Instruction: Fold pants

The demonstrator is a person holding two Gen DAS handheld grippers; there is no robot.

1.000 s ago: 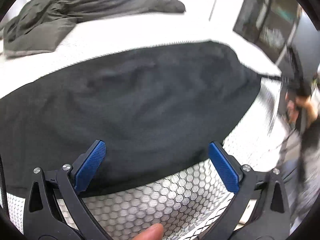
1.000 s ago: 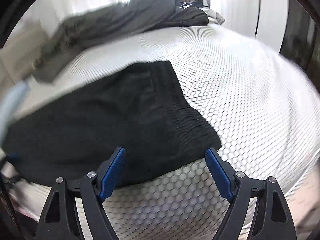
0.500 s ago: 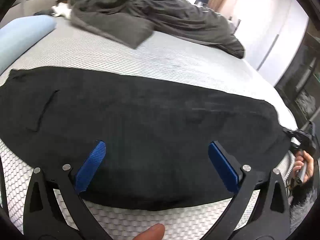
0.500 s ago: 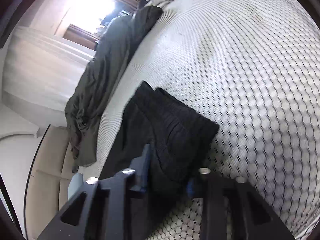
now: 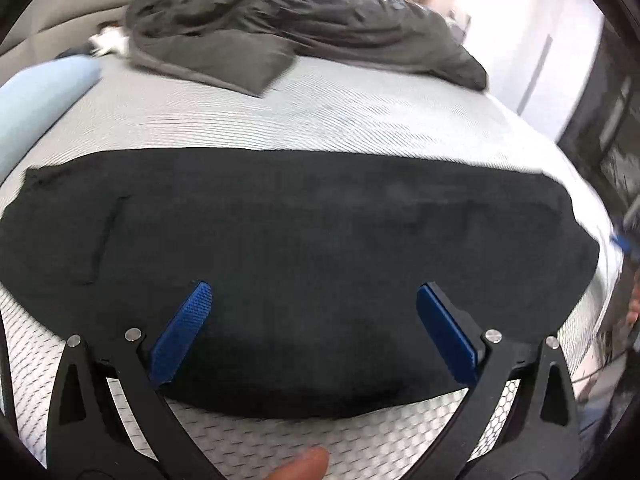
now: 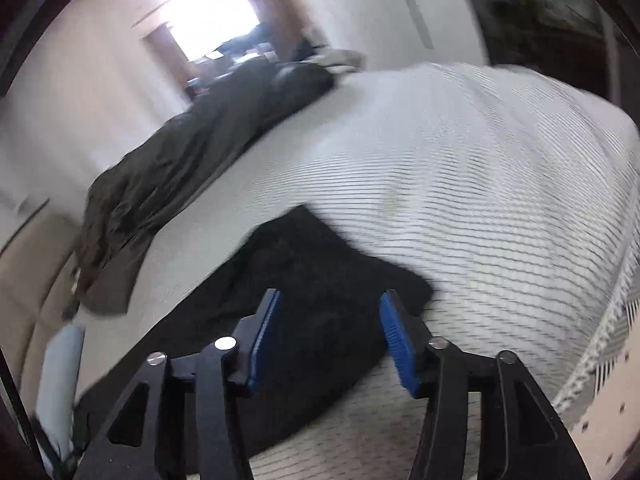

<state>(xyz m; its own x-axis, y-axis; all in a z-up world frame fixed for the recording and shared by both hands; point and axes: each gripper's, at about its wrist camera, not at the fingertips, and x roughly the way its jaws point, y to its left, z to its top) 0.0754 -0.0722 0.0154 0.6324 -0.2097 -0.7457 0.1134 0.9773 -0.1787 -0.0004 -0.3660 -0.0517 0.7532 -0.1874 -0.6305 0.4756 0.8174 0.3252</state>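
Pants (image 5: 304, 248) lie flat on the bed (image 5: 320, 120) for folding; left gripper (image 5: 312, 328) wide open, right gripper (image 6: 328, 332) just reopened, both empty.

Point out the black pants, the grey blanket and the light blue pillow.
black pants (image 5: 320, 240): left wrist view, middle of the fabric.
grey blanket (image 5: 304, 28): left wrist view, crumpled middle.
light blue pillow (image 5: 40, 96): left wrist view, top surface.

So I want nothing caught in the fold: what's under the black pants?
The black pants lie flat on the white honeycomb-patterned mattress, which shows all around them. No lump shows through the cloth, but whatever is directly beneath is covered and cannot be seen.
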